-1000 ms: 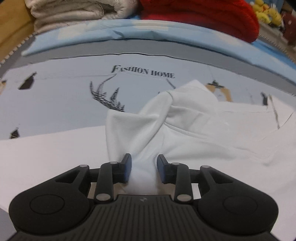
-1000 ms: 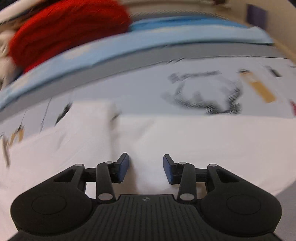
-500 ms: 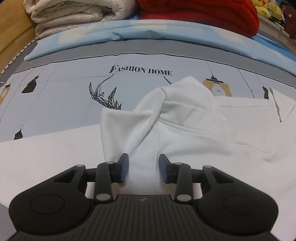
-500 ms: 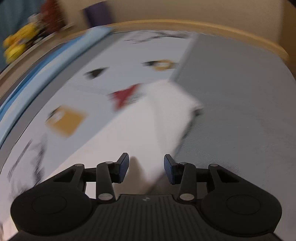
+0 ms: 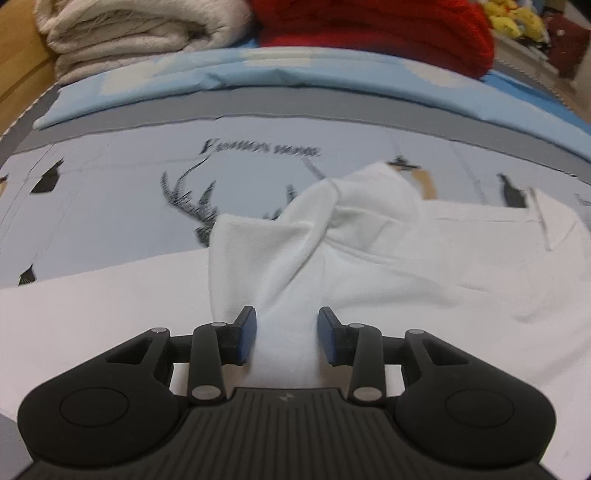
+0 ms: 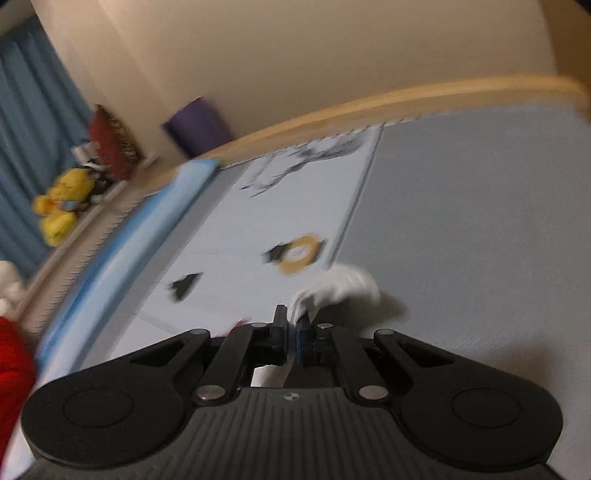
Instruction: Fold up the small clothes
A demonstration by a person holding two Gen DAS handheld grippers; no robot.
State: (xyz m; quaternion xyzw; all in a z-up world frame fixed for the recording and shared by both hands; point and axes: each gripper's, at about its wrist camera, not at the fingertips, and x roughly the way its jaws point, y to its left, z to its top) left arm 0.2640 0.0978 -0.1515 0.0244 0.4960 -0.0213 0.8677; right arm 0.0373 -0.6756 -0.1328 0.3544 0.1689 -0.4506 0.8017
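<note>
Work surface is a bed with a printed sheet point(image 5: 110, 221): pale blue panel with a dark antler drawing, blurred lettering and small black and orange lamp motifs, a grey band above it, and a plain grey section to the right in the right wrist view. A light-blue folded cover point(image 5: 295, 77) runs across the far side. A wooden bed frame point(image 6: 369, 103) curves along the edge, with a beige wall point(image 6: 295, 48) behind and a blue curtain point(image 6: 33, 122) at left.

At the far side sit a cream folded blanket point(image 5: 129, 33) and a red knit blanket point(image 5: 369, 33), side by side and touching. Yellow plush toys point(image 6: 61, 206) lie on a ledge near the curtain, next to a dark red cushion point(image 6: 112, 146); a purple object point(image 6: 197, 125) stands against the wall, blurred. Nothing lies between the grippers and the cloth.

The white garment point(image 5: 369, 258) lies spread on the sheet, mostly flat, with one part twisted and bunched up into a ridge running back toward the left gripper point(image 5: 286, 334). That gripper's pads stand apart with the bunched cloth between them; contact on the pads is unclear. The right gripper point(image 6: 293, 334) is closing, jaws nearly together, pinching a thin edge of the white cloth, which fans out ahead, motion-blurred.
</note>
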